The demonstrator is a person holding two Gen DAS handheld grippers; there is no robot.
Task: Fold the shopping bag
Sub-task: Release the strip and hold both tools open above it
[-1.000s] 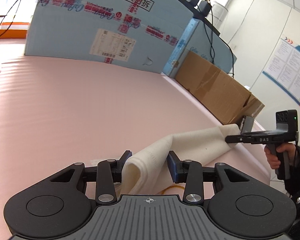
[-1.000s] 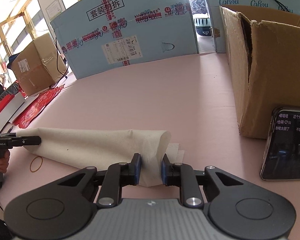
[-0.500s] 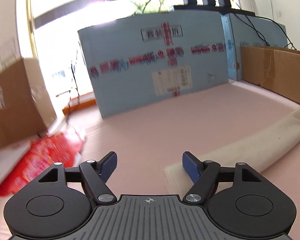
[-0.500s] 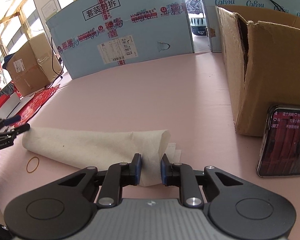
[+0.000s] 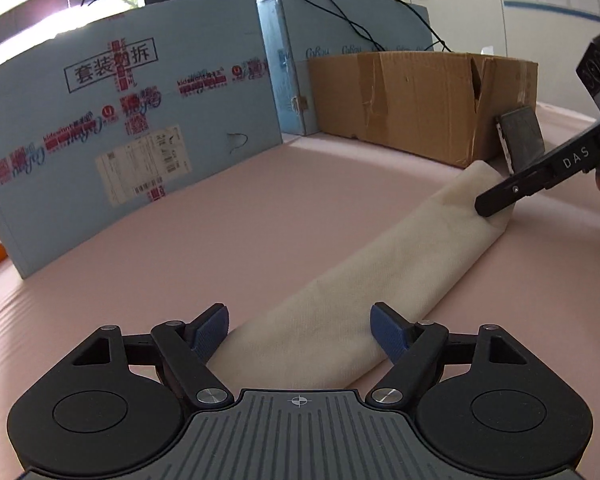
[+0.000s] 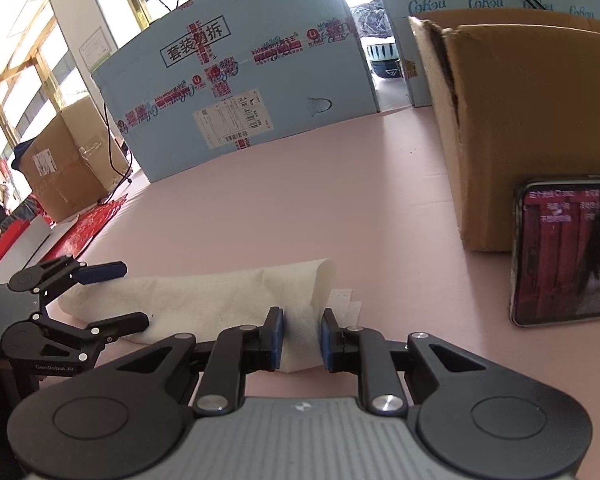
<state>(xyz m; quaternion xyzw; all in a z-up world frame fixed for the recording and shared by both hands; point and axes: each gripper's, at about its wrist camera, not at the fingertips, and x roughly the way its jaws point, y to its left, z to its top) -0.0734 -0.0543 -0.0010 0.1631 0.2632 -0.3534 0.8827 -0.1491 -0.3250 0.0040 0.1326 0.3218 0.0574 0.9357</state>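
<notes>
The right gripper [image 6: 300, 336] pinches one end of the rolled bag [image 6: 220, 300]; the left gripper [image 5: 300, 330] gapes wide around the other end.

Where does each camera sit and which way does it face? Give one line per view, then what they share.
Left wrist: on the open left gripper, looking along the rolled bag toward the right gripper at its far end; a bit of hand at the right edge.
Right wrist: on the right gripper, shut on the bag's end, facing the blue box; no body shows.
Shared: bag, blue box, brown box, phone, both grippers.
</notes>
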